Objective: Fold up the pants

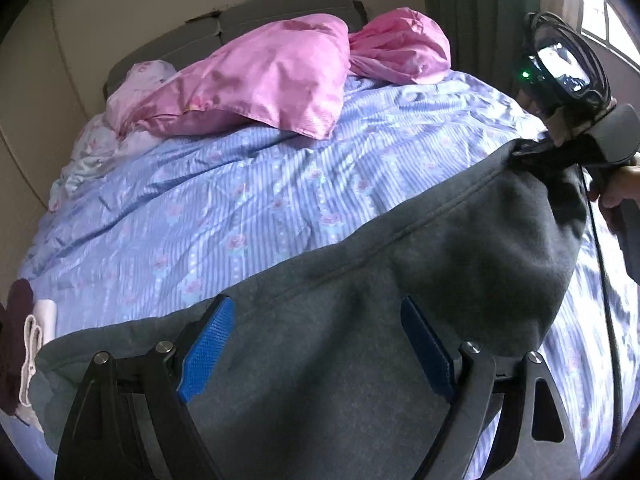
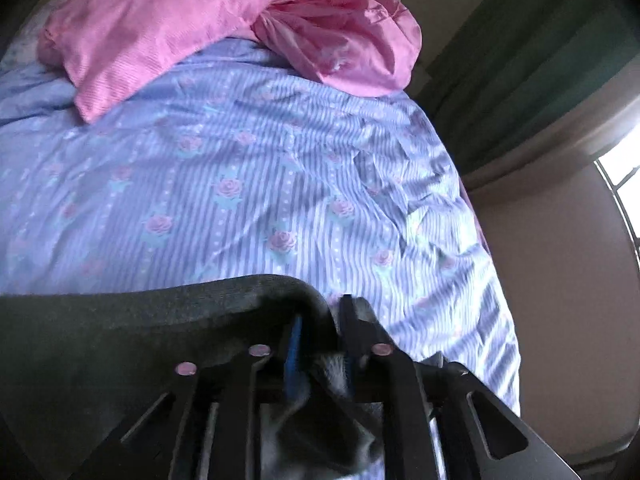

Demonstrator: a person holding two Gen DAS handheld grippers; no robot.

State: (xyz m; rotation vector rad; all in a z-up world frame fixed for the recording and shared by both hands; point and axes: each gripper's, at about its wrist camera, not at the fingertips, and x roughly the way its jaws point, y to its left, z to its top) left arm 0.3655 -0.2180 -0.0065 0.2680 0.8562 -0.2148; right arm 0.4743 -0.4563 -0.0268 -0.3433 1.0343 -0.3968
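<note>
the pants [image 1: 360, 288] are dark grey, of a fleecy cloth, and lie spread across the near part of the bed [image 1: 248, 200], over its blue striped cover with pink roses. a seam runs along them from lower left to upper right. their right end is lifted off the cover and bunches up toward the right tongs [image 1: 560, 148].

in the right wrist view the right tongs [image 2: 320, 344] stand with a narrow gap between the blue pads [image 2: 294, 344], and a fold of the grey cloth passes between them; the picture is blurred there, so whether the pads press on the cloth or only flank it, i cannot tell. in the left wrist view the cloth hangs from those tongs at the right edge, with a hand [image 1: 620, 192] on the handle behind.

the left tongs [image 1: 316, 344] are wide open above the middle of the pants, with their blue fingers [image 1: 208, 348] well apart and nothing gripped between them; the cloth lies under them.

farther up the bed two pink pillows [image 1: 260, 76] lie touching one another by the grey headboard [image 1: 280, 12], with a pale floral pillow [image 1: 148, 76] beside them on the left. at the left edge of the bed sits a small heap of dark and white cloth [image 1: 28, 344]. a green curtain [image 2: 540, 68] hangs by the window [image 2: 624, 184] on the right.

no containers show in either view.
</note>
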